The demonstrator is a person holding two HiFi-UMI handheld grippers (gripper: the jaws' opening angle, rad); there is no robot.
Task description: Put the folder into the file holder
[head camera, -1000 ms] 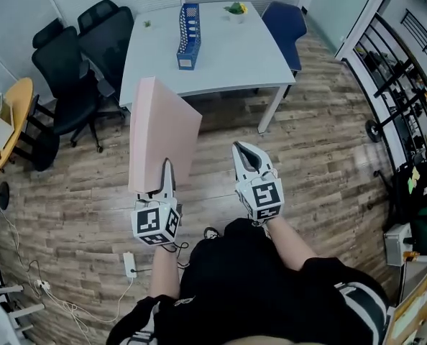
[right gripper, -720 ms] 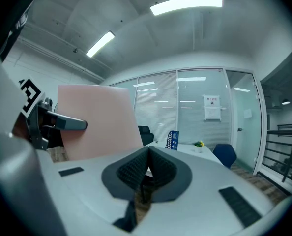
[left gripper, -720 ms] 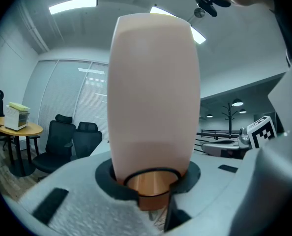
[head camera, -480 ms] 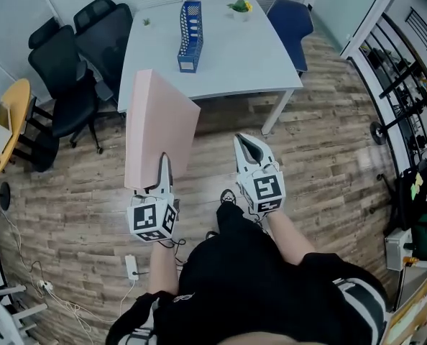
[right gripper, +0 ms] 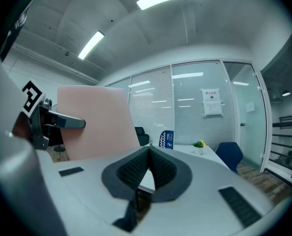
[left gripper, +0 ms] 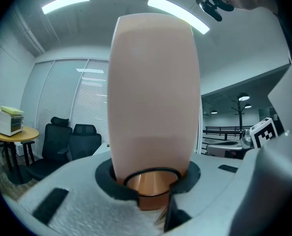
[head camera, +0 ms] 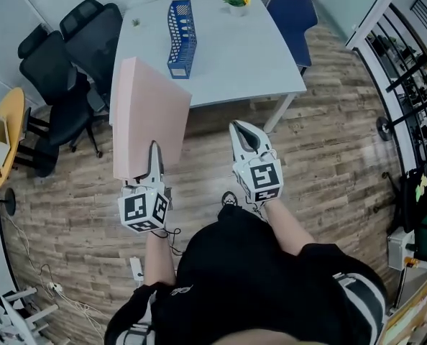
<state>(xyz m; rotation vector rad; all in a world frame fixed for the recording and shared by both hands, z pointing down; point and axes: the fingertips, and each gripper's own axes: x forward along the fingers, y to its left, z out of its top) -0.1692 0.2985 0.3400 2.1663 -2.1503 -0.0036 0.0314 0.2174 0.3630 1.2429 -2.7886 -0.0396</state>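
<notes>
Office room, wood-plank floor. White table ahead, black chairs on its left, blue chair at its far right corner. Round yellow table at the left edge.

File holder: blue, upright on the white table, toward its left side. Small potted plant at the table's far edge, well apart from the holder.

Left gripper: points level toward the table, jaws clamped on the lower edge of the folder. Folder is pink and stands upright above the jaws, off the floor, its broad face tilted slightly. In the left gripper view it fills the middle of the picture, seated between the pads. In the head view its top corner overlaps the table's near left edge. The folder is short of the holder, not touching it.

Right gripper: beside the left one and level with it, apart from the folder. Jaws closed tip to tip, nothing between them. Its own view shows the folder off to the left and the holder small in the distance, past the jaw tips.

Person in a black top holds both grippers, standing on the floor short of the table.
</notes>
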